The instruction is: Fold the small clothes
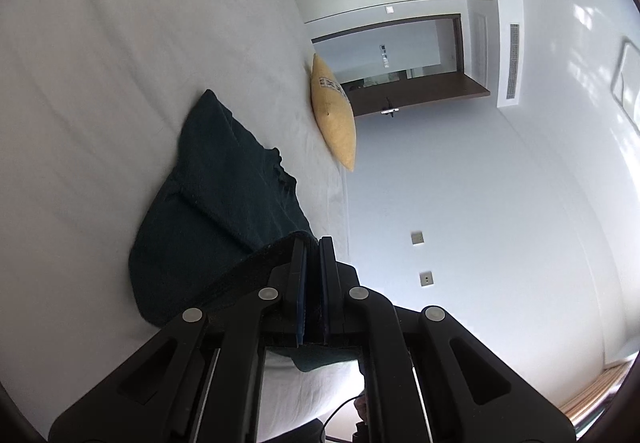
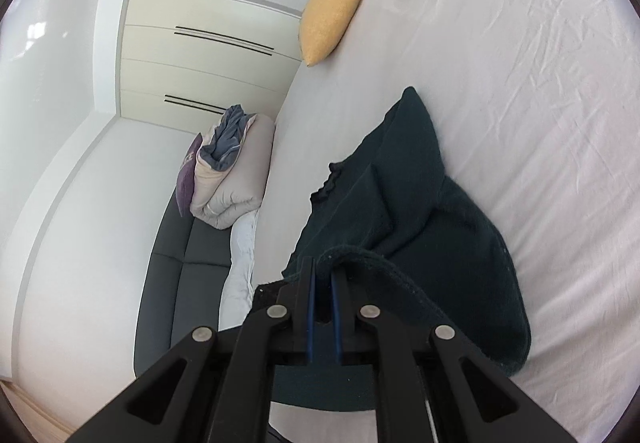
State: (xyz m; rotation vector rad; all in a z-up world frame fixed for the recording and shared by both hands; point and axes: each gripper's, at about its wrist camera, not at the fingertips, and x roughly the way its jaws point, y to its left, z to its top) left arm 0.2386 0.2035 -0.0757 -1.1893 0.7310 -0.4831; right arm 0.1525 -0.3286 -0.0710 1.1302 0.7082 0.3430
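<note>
A dark green knitted garment [image 1: 224, 179] lies on the bed [image 1: 100, 83], which has a white, slightly wrinkled sheet. Most of the cloth rests on the sheet, w/ one end lifted up by both grippers.

The left gripper [image 1: 314, 243] has its jaws pressed together on the rolled edge of the garment; the blue pads are nearly touching and the knit is squeezed between them. From this edge the cloth runs down and away to the bed.

The right gripper [image 2: 323, 269] also has its jaws closed on the hem of the same garment [image 2: 420, 203]. A thick ribbed border curves from the jaws toward the right side, approx. following the outline of the cloth. One fold crosses the middle of the garment, and a small frilled edge shows at the far side.

A yellow cushion [image 2: 334, 9] sits at the edge of the bed, well apart from the garment. In the left wrist view the same cushion [image 1: 334, 111] stands on its narrow side.

Beside the bed there is a dark grey sofa [image 2: 180, 275], and on it a folded duvet [image 2: 230, 179] w/ a bluish cloth on top and a purple pillow [image 2: 187, 179] just beside it. Behind are cream wardrobe doors [image 2: 200, 59].
</note>
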